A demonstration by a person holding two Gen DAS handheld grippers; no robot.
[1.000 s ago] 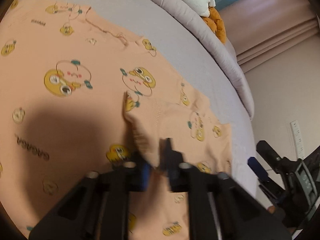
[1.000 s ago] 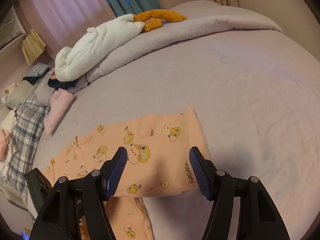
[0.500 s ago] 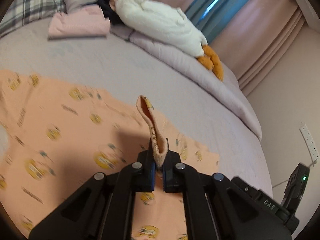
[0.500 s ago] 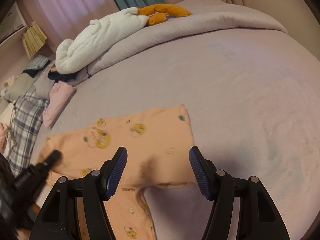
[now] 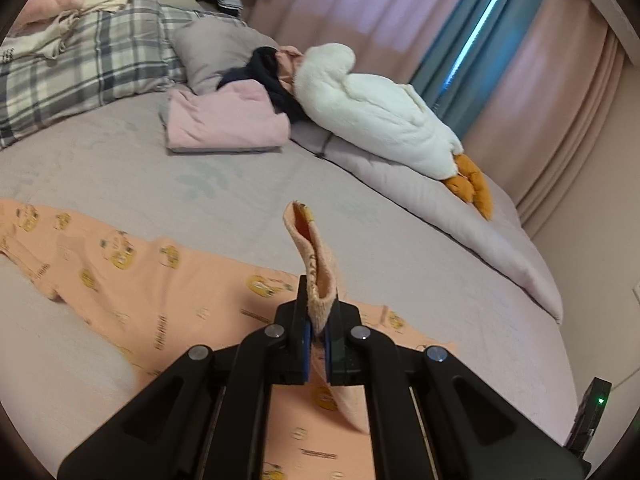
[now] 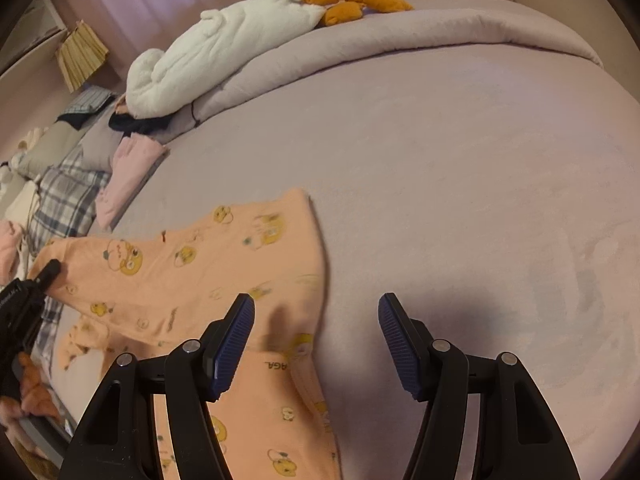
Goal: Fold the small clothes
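A peach baby garment (image 5: 160, 292) printed with yellow cartoon faces lies spread on the mauve bed sheet (image 5: 120, 172). My left gripper (image 5: 316, 320) is shut on one ribbed cuff (image 5: 310, 248) of it. The cuff stands up out of the jaws, lifted off the bed, and the cloth trails down from it. In the right wrist view the garment (image 6: 192, 280) stretches leftward to the left gripper (image 6: 50, 270) at the frame's edge. My right gripper (image 6: 316, 344) hovers open over the garment's near right edge, with nothing between its blue pads (image 6: 232, 344).
A white plush goose (image 5: 372, 116) lies on a rolled mauve quilt (image 5: 460, 220) at the far side. Folded pink clothes (image 5: 224, 120) and plaid pillows (image 5: 72, 64) sit at the head. Bare sheet (image 6: 460, 200) stretches right of the garment. A person's hand (image 6: 16, 412) shows lower left.
My left gripper closed on the cuff, then rose and tipped up, lifting it off the bed. The garment was dragged and reshaped. The right gripper stayed open, drifting only slightly.
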